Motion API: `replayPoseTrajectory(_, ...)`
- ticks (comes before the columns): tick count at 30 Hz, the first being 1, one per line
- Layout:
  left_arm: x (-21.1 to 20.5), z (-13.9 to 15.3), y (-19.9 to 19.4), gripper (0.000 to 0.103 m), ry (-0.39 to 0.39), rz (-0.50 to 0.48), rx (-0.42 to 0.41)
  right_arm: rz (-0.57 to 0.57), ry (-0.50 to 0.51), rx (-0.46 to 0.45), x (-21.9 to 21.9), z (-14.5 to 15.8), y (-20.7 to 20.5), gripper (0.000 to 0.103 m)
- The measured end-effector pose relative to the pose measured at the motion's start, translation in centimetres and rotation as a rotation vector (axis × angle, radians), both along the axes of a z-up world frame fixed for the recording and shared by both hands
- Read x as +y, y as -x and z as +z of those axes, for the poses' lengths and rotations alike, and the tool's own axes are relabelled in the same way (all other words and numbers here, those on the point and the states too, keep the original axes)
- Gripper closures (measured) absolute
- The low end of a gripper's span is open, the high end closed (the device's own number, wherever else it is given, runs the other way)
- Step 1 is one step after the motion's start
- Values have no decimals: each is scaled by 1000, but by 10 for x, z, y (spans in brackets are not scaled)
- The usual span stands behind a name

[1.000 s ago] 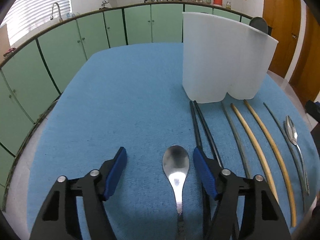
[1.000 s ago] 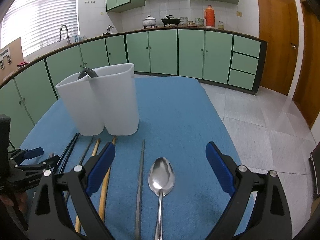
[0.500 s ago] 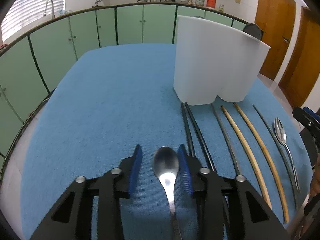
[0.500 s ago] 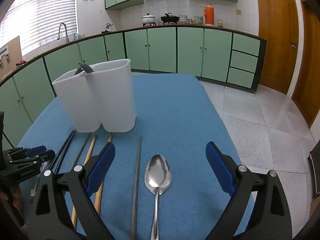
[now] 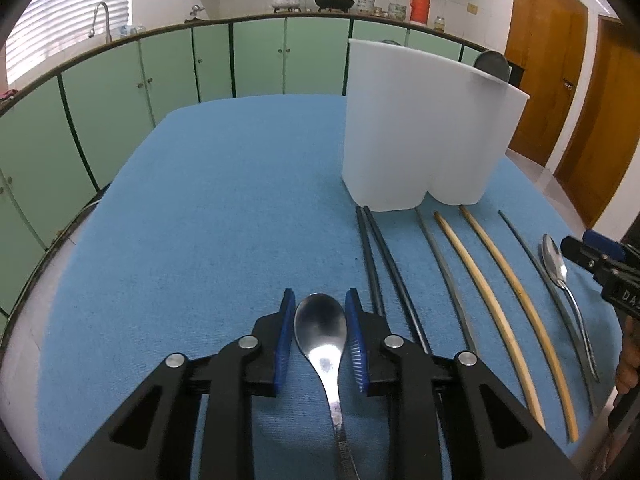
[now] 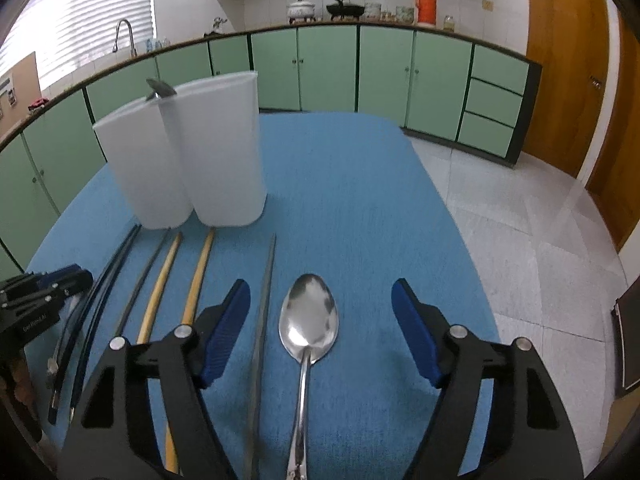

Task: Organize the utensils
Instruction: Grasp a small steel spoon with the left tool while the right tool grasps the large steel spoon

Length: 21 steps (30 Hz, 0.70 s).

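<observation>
Small polished steel spoon (image 5: 320,326) lies flat on the blue cloth-covered surface (image 5: 208,240), bowl dead ahead between the blue pads of the left tool (image 5: 318,300), handle running straight back under the tool body; long axis in line with the tool's pointing. Jaws have just been closing; pads now hug both edges of the bowl, appears clamped on it, though the contact is tight to read. Larger steel spoon (image 6: 309,320) sits the same way ahead of the right tool (image 6: 320,292), bowl centred, handle trailing back; jaws there have just been closing too but stand well apart, clear of the spoon on both sides. A thin grey metal chopstick (image 6: 266,300) lies just beside that spoon, inside the left pad's sweep; likely to be caught in the pinch. Further left, two bamboo chopsticks (image 6: 192,292), then dark ones. White two-compartment plastic holder (image 5: 424,136) stands ahead and to the right of the left tool, ahead-left of the right tool, a spoon already inside. Open cloth left of the left tool; surface edge near on the right tool's right.
</observation>
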State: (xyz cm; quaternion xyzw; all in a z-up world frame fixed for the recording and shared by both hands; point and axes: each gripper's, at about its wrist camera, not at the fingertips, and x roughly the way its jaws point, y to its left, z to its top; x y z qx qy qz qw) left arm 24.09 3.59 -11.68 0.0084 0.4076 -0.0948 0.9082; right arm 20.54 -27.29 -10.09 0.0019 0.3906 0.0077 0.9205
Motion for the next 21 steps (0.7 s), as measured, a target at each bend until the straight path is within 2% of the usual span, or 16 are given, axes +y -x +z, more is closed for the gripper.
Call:
replayPoseTrajectory(10,2,3,-3,78,-3,6,-11,-24,7,70,-4,-16,-16,39)
replayPoseTrajectory(15,2,2,-5,78,-5,1,-5,-24,4,87,-5,-22,-18,44)
replayPoseTrajectory(21,0,1,-7,78,-11,3,-4,-27,14,88,-3,-21,-17,45)
